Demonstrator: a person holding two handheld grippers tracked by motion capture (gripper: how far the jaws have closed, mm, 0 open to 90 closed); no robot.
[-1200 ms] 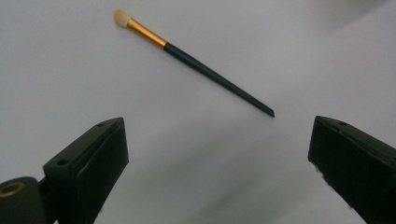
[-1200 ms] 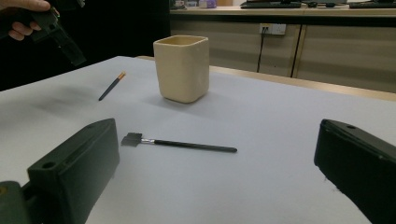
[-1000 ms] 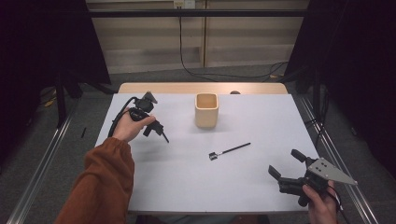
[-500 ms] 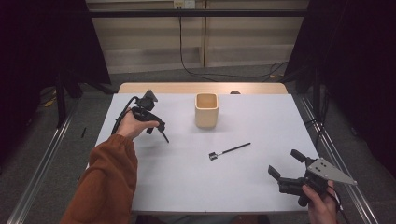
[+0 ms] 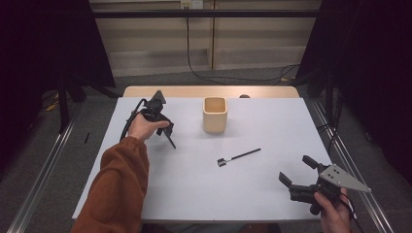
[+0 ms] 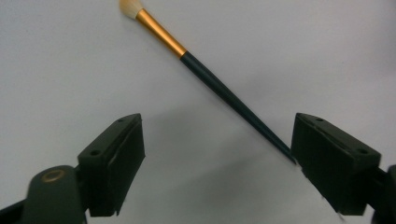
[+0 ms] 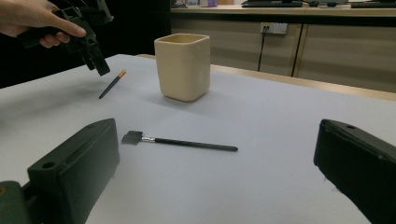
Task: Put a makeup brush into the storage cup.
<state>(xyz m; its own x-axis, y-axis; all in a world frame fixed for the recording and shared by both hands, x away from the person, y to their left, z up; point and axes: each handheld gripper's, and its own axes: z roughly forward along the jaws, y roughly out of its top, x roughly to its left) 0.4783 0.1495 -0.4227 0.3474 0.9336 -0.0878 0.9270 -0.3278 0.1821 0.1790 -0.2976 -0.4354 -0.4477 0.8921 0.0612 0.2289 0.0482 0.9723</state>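
Note:
A makeup brush (image 6: 210, 81) with pale bristles, a gold ferrule and a dark tapered handle lies on the white table (image 5: 194, 194). My left gripper (image 6: 217, 158) hovers just over it, and its jaws have just been closing. They still stand apart, with the handle's thin end between them, close to the right jaw, and no pad presses on it. From above, the left gripper (image 5: 164, 127) is at the table's left, over the brush (image 5: 171, 141). My right gripper (image 5: 295, 169) rests open at the near right corner with nothing in it. A small flat black brush (image 7: 182, 142) lies ahead of it.
A cream square cup (image 5: 214, 114) stands upright at the middle back of the table, to the right of the left hand. The small black brush (image 5: 238, 157) lies between the cup and the right gripper. An orange sleeve (image 5: 116, 194) crosses the near left.
The left hand has shifted a little to the right and sunk toward the gold-ferruled brush. The right hand and both brushes have stayed in place.

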